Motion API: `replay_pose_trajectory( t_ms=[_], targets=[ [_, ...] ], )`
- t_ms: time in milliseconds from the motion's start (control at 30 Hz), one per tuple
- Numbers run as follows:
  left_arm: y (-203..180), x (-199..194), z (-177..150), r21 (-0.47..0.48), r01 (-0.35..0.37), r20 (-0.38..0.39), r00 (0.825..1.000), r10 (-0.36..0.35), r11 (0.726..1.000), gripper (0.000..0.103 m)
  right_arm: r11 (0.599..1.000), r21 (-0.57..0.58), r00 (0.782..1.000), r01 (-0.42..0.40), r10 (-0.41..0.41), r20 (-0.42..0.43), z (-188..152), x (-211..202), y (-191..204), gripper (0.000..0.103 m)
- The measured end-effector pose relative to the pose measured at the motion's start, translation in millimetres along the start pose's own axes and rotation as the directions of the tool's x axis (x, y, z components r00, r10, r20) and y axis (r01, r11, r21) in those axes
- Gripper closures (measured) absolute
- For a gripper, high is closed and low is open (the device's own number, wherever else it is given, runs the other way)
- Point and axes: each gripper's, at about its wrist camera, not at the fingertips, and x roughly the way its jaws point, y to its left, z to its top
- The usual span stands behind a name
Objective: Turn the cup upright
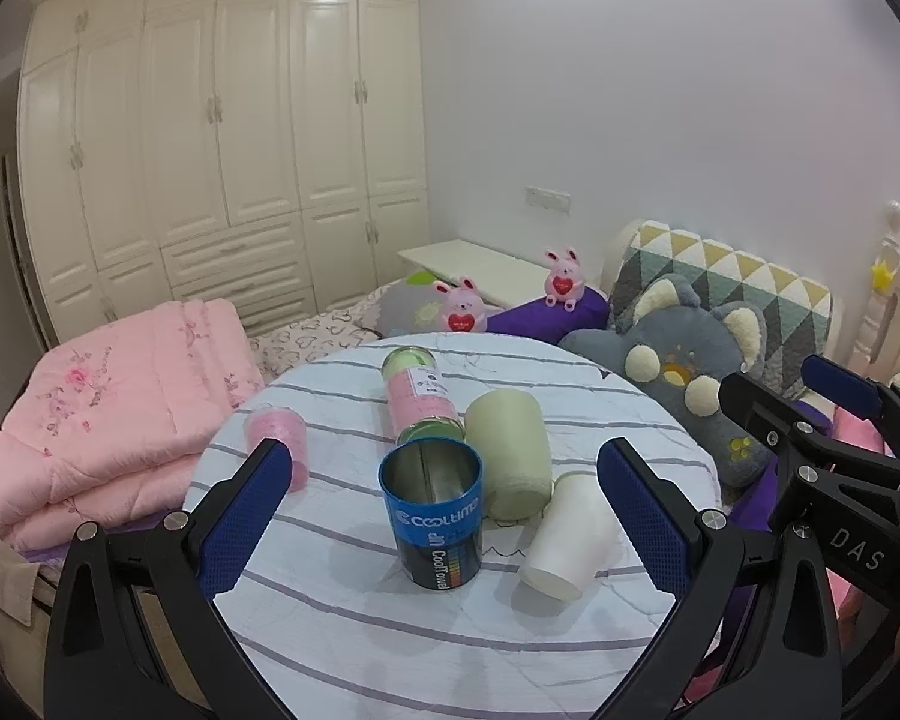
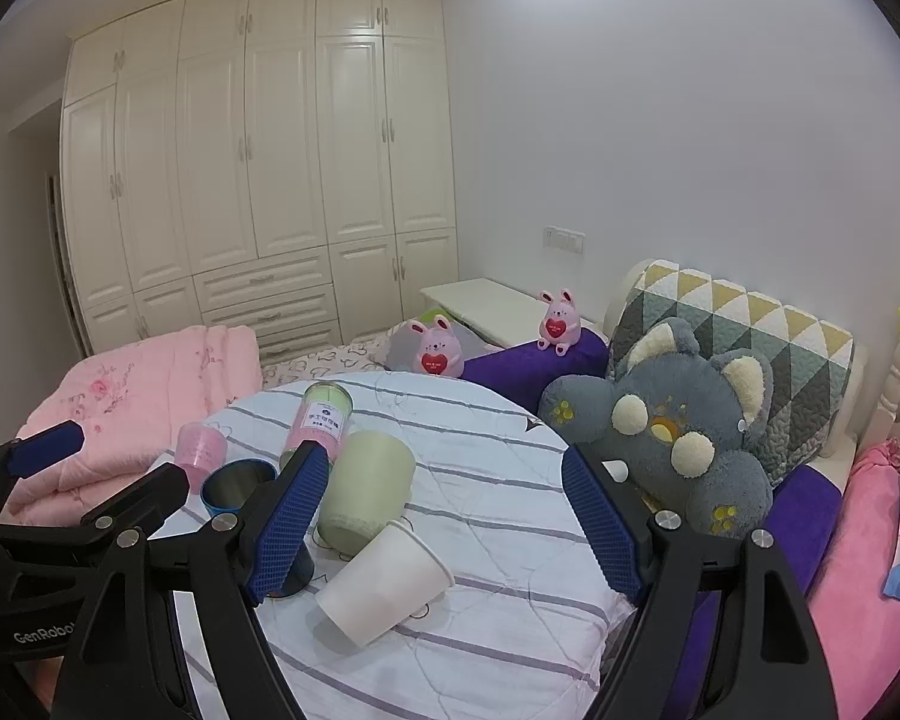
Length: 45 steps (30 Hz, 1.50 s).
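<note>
A white paper cup [image 1: 564,537] lies on its side on the round striped table [image 1: 450,648], also in the right wrist view [image 2: 384,582]. A pale green cup [image 1: 510,456] lies tipped beside it [image 2: 366,489]. A blue metal can [image 1: 435,519] stands upright, open end up [image 2: 234,486]. A small pink cup [image 1: 276,441] stands upside down at the left [image 2: 198,456]. My left gripper [image 1: 444,510] is open around the blue can without touching it. My right gripper [image 2: 444,531] is open just above the white cup.
A pink-and-green tube [image 1: 420,396] lies on the table behind the cups. A folded pink quilt [image 1: 108,420] lies left of the table. A grey plush toy [image 1: 684,378], a purple bolster [image 1: 546,315] and pillows crowd the right. A wardrobe [image 1: 222,138] fills the back.
</note>
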Motion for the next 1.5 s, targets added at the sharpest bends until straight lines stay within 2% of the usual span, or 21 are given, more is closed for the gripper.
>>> replay_pose_trajectory(
  t_ms=[333,533,1500],
  targets=[
    [2.2,-0.6,0.7,-0.009,-0.028,0.022,0.999,0.028,1.000,0.000,1.000,0.001,1.000,-0.002,0.002,-0.005,-1.5,2.2,0.5,0.022],
    [5.7,5.0,-0.9,-0.031,-0.008,-0.007,1.000,0.008,0.999,0.000,1.000,-0.003,1.000,-0.002,0.002,-0.011,-2.9,4.1,1.1,0.022],
    [5.1,6.5,-0.8,-0.019,-0.011,-0.007,1.000,0.011,1.000,0.000,1.000,-0.002,1.000,-0.003,0.003,-0.017,-5.9,5.8,1.2,0.022]
  ],
)
